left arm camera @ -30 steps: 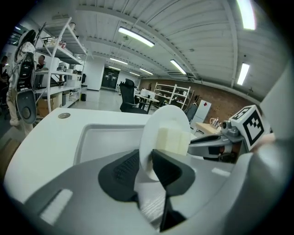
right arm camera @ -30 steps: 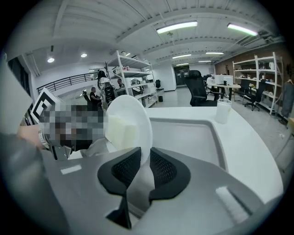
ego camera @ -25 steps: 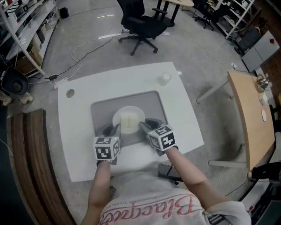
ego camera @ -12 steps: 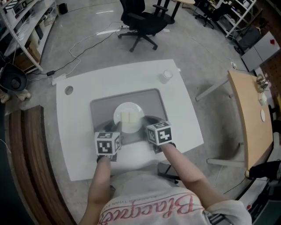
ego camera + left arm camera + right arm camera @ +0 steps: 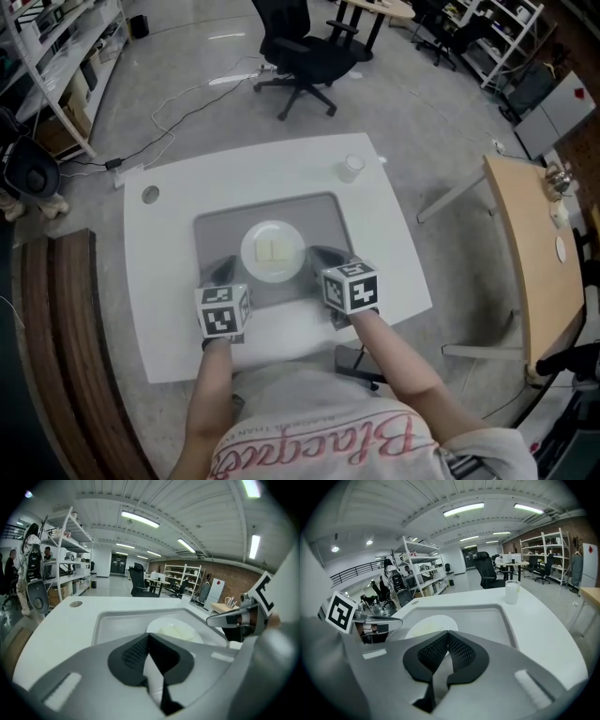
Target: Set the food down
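Working across from the left with the plate (image 5: 251, 246) as my reference: far out to its left and a little beyond, I see a small round grommet (image 5: 150, 196) set in the white table (image 5: 394, 272). Nearer in, the left gripper (image 5: 223, 272) sits just off the plate's near-left edge, clear of the rim. In the left gripper view its jaws are closing right up, tips touching, with nothing caught between them. The plate itself lies flat in the middle of the grey tray (image 5: 319, 216) sunk into the tabletop. The food (image 5: 273, 251), a pair of pale yellowish pieces side by side, rests on the centre of the plate, and neither tool is touching it. Just off the plate's near-right edge is the right gripper (image 5: 321, 255). The right gripper view shows me its pads pressed together and empty, pointing over the tray toward the plate. Farther right and beyond the plate, outside the tray, a small pale cup (image 5: 351, 167) stands upright near the table's far corner. Well to the right of the plate, off this table altogether, is a wooden side table (image 5: 530, 244).
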The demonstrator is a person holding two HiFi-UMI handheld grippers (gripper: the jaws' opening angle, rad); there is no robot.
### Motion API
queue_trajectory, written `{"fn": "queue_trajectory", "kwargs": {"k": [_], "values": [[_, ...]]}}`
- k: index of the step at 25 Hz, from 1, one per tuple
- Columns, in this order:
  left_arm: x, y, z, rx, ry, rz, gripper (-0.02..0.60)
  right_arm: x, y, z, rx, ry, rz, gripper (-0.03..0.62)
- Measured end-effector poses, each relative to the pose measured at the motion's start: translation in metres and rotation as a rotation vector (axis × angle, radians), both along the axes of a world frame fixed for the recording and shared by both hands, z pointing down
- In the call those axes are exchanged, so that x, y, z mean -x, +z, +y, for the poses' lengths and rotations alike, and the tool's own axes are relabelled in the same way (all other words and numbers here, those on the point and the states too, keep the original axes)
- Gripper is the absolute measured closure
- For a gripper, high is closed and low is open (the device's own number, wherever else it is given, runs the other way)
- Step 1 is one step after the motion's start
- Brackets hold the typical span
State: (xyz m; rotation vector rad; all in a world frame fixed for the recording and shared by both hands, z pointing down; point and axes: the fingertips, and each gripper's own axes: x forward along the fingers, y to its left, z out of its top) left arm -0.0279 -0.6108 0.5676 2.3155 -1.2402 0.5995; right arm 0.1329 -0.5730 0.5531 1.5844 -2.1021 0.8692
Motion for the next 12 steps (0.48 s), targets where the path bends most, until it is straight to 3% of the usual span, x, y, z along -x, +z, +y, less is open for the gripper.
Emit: {"fn": "queue_trajectory", "kwargs": {"k": [6, 12], "values": [[0.007, -0.045, 0.013, -0.139, -0.024, 0.054, 0.582, 0.013, -0.047, 0.011, -0.132, -0.045, -0.029, 0.592], [0.006, -0.095, 0.033, -0.297, -0.021, 0.128, 0.582, 0.025, -0.101, 0.035, -0.350, -0.087, -0.030, 0.592]]}}
